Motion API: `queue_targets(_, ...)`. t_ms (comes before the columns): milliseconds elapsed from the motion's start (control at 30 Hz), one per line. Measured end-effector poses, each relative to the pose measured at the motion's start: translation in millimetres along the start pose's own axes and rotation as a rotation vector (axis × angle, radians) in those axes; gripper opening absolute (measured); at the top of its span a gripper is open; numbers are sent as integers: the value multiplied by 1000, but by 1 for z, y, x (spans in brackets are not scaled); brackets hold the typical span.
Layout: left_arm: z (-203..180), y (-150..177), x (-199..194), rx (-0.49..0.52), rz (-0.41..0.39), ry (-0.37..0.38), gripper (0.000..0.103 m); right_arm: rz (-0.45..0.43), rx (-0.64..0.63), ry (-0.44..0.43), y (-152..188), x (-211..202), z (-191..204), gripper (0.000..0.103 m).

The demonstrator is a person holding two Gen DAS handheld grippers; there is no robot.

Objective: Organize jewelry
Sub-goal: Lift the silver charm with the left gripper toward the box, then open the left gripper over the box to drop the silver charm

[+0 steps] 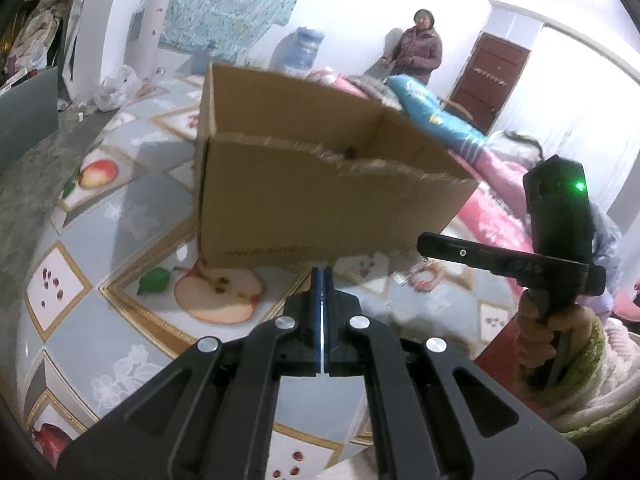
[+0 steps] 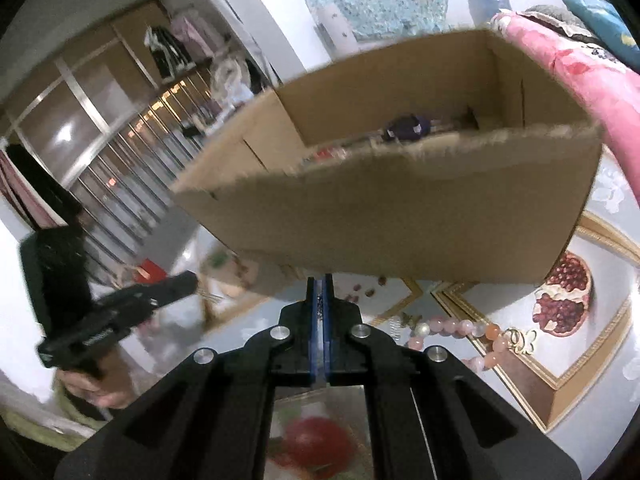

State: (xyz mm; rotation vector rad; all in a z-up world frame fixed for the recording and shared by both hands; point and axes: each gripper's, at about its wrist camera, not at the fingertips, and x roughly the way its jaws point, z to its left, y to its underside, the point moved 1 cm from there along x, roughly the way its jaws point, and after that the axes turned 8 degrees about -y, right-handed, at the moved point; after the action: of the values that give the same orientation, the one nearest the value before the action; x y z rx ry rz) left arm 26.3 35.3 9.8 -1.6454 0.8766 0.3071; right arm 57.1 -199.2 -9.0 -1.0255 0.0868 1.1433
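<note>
Cardboard box (image 2: 400,200) fills frame centre; pink bead bracelet (image 2: 460,334) lies on table (image 2: 580,360), lower right. Right gripper (image 2: 320,280) pinched on something small and glinting; left gripper (image 1: 322,276) closed, empty. Clear torn rim before you release.

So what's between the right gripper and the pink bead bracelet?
In the right wrist view, one small gold-coloured piece, too blurred to name, lies between the right gripper and the pink bead bracelet; otherwise bare patterned tablecloth.

Fruit-print tablecloth (image 1: 120,320), pink quilt (image 2: 560,52) — onlooker (image 1: 418,46) (standing), brown door (image 1: 488,80)
</note>
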Motion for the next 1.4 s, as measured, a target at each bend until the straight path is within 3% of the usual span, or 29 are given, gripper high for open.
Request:
queue_targets(233,-21,-40,-33,16,-112,136,0,-119,-77,-85,-35,-47,34,2)
queue_targets(433,-36,-90,-25,80,-152,140,0,-146,-143,-77,-84,-50,36,2)
queue_targets(600,-37,-128,24,75,-50,106,0,-59,-106,3,-115,-22,13,2)
queue_targets(800,-40,-160,93,103,101,14,0,47,-53,86,-151,19,-18,2)
queue_targets(833,-39,-162,98,104,114,-4,1,53,-47,99,-153,23,-24,2)
queue_targets(933,-37,-166,114,116,146,-65,22,66,-31,117,-157,30,-34,4)
queue_targets(1200,-27,-158,96,88,106,-74,23,20,-29,103,-157,16,-35,4)
queue_targets(1400,-29,-146,46,118,-17,-32,23,-52,-74,51,-141,-20,-16,4)
